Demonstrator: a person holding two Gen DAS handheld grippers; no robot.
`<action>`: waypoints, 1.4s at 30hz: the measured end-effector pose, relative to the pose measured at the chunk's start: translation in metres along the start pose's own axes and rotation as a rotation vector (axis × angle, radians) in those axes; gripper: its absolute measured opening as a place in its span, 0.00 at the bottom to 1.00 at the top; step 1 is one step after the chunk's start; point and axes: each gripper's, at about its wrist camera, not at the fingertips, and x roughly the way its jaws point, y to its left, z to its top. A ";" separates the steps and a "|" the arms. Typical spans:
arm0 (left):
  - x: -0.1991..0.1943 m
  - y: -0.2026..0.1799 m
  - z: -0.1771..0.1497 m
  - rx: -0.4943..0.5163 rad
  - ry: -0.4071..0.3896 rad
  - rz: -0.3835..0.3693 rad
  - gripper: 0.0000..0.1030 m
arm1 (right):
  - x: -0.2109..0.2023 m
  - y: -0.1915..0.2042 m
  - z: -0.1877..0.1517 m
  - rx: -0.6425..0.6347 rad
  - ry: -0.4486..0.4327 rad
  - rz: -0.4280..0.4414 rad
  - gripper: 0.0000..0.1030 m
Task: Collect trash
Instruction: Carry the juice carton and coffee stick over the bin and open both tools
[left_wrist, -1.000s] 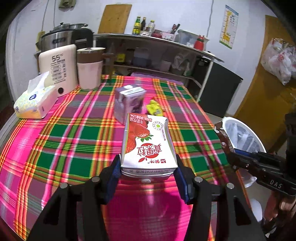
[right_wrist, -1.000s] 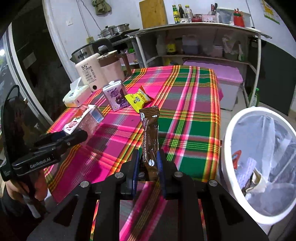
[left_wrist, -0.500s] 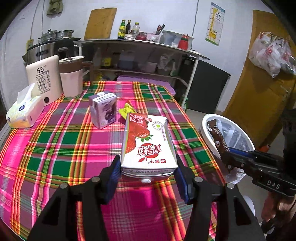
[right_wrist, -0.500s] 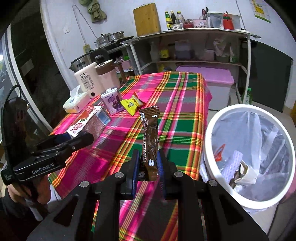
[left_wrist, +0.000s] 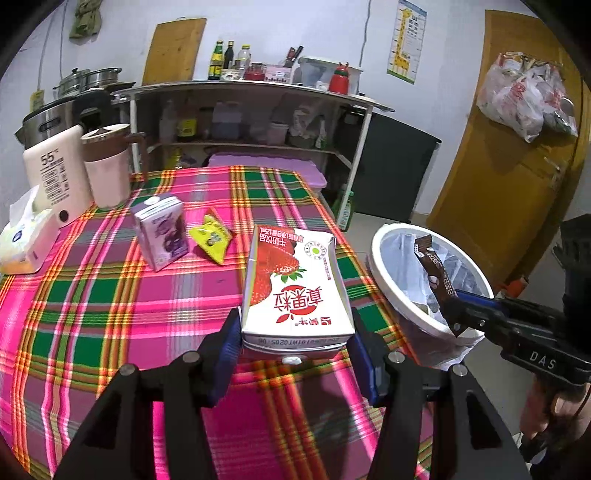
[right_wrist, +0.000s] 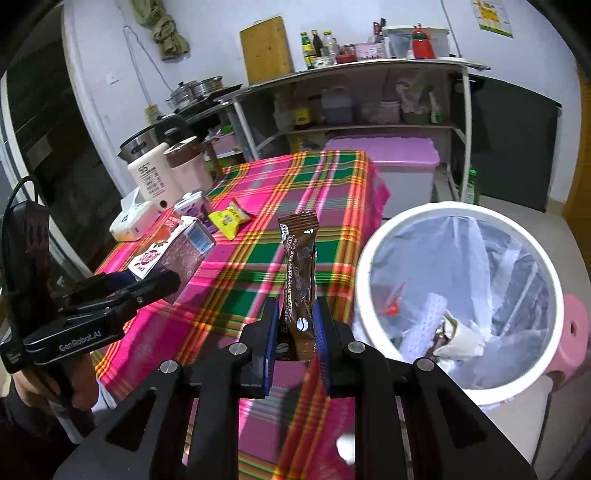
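Left wrist view: your left claw (left_wrist: 295, 354) is gripping the strawberry milk carton (left_wrist: 295, 284) above the worktop (left_wrist: 110, 295).
Right wrist view: your right claw (right_wrist: 297, 347) is clenching the coffee sachet (right_wrist: 300, 280), seemingly beside the bin (right_wrist: 458, 295).

The bin's (right_wrist: 458, 221) mouth lies open beside the table (right_wrist: 303, 206).

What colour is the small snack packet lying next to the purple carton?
The snack packet is yellow with a red edge, clearest in the left wrist view.

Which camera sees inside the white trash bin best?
The right wrist view: the white trash bin faces it, showing the liner and trash inside. The left wrist view catches only its rim, partly behind the brown wrapper.
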 end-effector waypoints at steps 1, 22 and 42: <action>0.002 -0.002 0.001 0.004 0.002 -0.005 0.55 | -0.002 -0.003 0.000 0.005 -0.002 -0.006 0.19; 0.042 -0.071 0.018 0.106 0.039 -0.149 0.55 | -0.027 -0.079 -0.010 0.149 -0.026 -0.142 0.19; 0.095 -0.121 0.029 0.177 0.123 -0.259 0.55 | -0.017 -0.126 -0.023 0.252 0.038 -0.211 0.20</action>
